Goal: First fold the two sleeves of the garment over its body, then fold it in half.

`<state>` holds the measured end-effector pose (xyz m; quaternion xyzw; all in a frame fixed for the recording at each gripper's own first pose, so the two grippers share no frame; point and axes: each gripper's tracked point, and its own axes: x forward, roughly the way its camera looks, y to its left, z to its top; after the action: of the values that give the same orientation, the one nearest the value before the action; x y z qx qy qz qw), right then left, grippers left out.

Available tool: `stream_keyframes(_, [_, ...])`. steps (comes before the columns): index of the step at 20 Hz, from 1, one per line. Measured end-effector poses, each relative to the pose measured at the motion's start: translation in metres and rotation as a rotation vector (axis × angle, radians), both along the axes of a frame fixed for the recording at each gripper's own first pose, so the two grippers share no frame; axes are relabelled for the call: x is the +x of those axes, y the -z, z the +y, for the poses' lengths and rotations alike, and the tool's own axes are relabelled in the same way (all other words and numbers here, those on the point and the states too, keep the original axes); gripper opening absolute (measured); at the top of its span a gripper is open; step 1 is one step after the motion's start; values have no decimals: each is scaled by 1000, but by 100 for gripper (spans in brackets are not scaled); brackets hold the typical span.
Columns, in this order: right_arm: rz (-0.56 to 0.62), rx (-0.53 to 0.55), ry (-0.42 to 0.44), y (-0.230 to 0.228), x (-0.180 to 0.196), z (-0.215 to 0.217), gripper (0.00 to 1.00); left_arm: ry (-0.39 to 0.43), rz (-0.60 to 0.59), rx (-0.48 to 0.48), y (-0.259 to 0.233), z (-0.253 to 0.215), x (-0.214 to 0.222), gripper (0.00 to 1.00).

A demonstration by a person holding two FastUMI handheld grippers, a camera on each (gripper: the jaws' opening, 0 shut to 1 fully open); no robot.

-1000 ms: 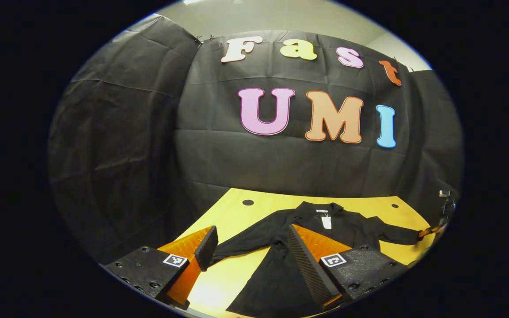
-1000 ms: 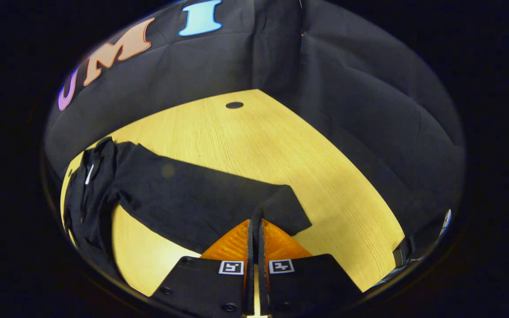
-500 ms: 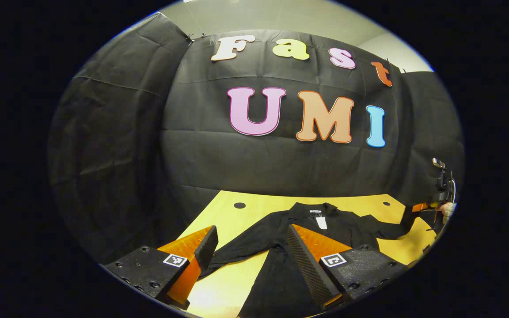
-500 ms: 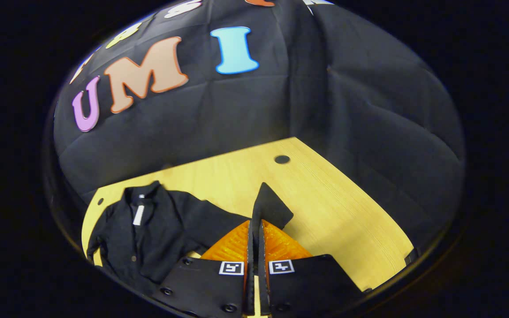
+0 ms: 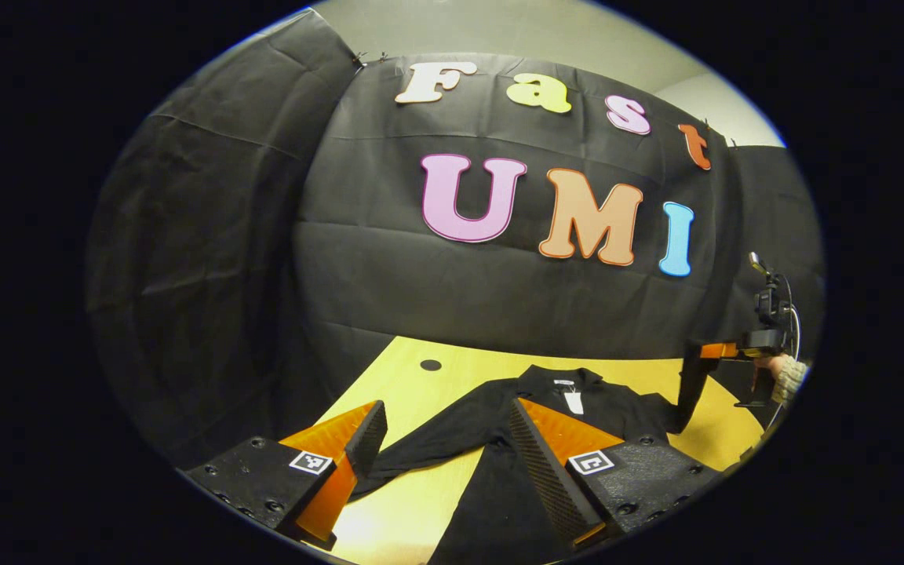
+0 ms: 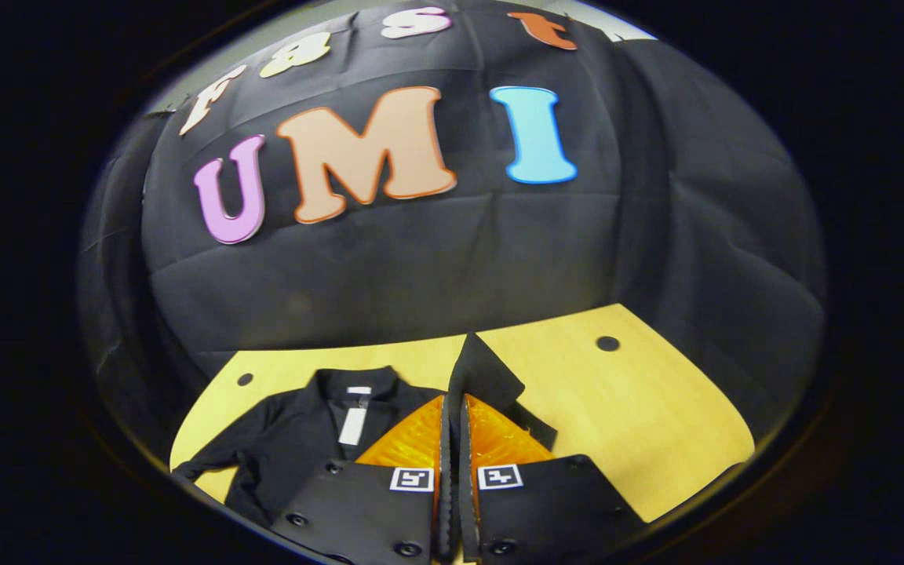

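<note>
Dim booth lit from above; soft glare whitens the desk (image 5: 401, 522) near the lens. Strong fisheye bending curves the edges. The right gripper view is slightly motion-blurred.

Your left gripper (image 5: 440, 439) hovers with its fingers spread wide apart, holding nothing, above the black long-sleeved garment (image 5: 499, 479) lying flat on the yellow wooden table (image 5: 405, 510). One sleeve (image 5: 421, 447) lies stretched out between the fingers. At far right, your other gripper (image 5: 715, 351) holds the opposite sleeve's cuff (image 5: 687, 384) raised off the table. A white tag (image 5: 574, 402) hangs at the collar.
</note>
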<state>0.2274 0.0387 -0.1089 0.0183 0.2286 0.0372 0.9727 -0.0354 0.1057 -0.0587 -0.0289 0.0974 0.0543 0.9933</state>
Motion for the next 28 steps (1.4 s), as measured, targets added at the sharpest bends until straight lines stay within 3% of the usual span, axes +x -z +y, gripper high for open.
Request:
stream_keyframes(7, [-5, -35, -236, 18, 5, 153, 6, -59, -3, -13, 2, 20, -12, 92])
stream_keyframes(11, [18, -29, -318, 42, 3, 218, 6, -99, 21, -23, 13, 31, -23, 92])
stream_keyframes(19, [85, -31, -388, 99, 19, 285, 6, -118, 45, -111, 27, 27, -36, 94])
stream_keyframes(25, [185, -34, -393, 157, 31, 308, 6, -107, 31, -56, 22, 27, -39, 92])
stream_keyframes(28, [240, -6, -397, 179, 35, 312, 12, -124, 58, -61, 33, 25, -43, 93])
